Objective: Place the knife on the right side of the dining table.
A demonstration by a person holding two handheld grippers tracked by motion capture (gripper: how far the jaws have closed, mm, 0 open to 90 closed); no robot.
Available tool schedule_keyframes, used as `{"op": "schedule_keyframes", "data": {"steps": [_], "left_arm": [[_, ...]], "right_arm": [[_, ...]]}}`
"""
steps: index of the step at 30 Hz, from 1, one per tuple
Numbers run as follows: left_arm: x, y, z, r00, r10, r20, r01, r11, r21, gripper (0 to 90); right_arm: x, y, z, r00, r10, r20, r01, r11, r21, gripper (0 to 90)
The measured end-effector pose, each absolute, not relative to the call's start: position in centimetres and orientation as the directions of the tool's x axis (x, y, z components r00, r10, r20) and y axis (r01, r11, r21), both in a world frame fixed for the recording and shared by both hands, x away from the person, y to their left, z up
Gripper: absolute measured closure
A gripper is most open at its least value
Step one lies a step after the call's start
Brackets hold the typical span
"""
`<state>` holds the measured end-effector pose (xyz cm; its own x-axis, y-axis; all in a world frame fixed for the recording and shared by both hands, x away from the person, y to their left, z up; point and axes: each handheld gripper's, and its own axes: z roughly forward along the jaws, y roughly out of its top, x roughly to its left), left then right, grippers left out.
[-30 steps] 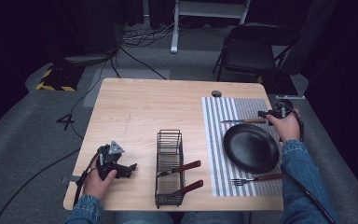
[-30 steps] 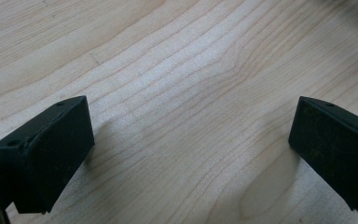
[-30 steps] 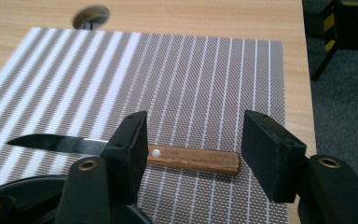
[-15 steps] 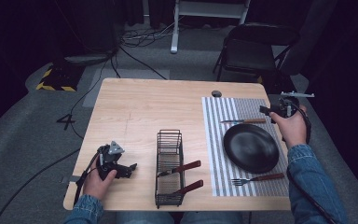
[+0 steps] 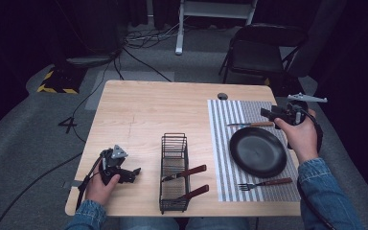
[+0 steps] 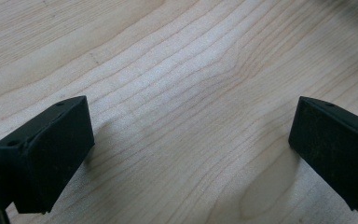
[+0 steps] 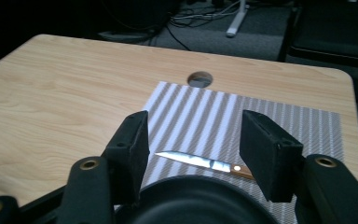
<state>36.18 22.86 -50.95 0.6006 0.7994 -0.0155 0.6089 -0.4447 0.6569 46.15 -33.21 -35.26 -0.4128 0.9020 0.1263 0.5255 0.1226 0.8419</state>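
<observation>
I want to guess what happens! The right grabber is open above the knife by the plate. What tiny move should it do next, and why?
Probably lower the right gripper onto the knife. Its jaws stand open and hold nothing, and the knife lies flat on the striped mat just beyond the black plate, between the jaws in the right gripper view. That is only my guess.

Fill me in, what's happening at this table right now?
A person holds a tool in each hand, both open and empty. The right tool is held up at the far right of the striped placemat, pointing at the knife lying beyond the black plate. A fork lies on the near side of the plate. The left tool rests low over bare wood. Two wooden-handled utensils sit in the wire rack.
</observation>
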Motion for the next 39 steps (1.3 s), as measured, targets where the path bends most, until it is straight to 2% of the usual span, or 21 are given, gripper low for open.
{"op": "schedule_keyframes", "data": {"steps": [5,18,22,31,39], "left_arm": [[36.2,22.8,-51.0,0.6,0.8,-0.018,0.611,-0.443,0.656,0.1],[36.2,22.8,-51.0,0.6,0.8,-0.019,0.611,-0.443,0.656,0.1],[36.2,22.9,-50.9,0.601,0.799,-0.014,0.608,-0.446,0.658,0.2],[36.2,22.8,-51.0,0.599,0.801,-0.02,0.612,-0.441,0.657,0.1],[36.2,22.9,-50.9,0.6,0.8,-0.017,0.61,-0.444,0.656,0.2]], "right_arm": [[44.2,-32.4,-34.6,-0.449,0.875,0.182,0.502,0.079,0.861,43.0],[39.3,-28.4,-35.0,-0.567,0.809,0.153,0.461,0.157,0.873,42.4],[37.9,-26.4,-36.3,-0.598,0.791,0.131,0.456,0.202,0.867,42.6],[35.0,-21.7,-40.5,-0.677,0.719,0.158,0.475,0.263,0.84,43.1],[33.8,-19.5,-43.9,-0.717,0.668,0.199,0.466,0.248,0.849,43.3]]}}
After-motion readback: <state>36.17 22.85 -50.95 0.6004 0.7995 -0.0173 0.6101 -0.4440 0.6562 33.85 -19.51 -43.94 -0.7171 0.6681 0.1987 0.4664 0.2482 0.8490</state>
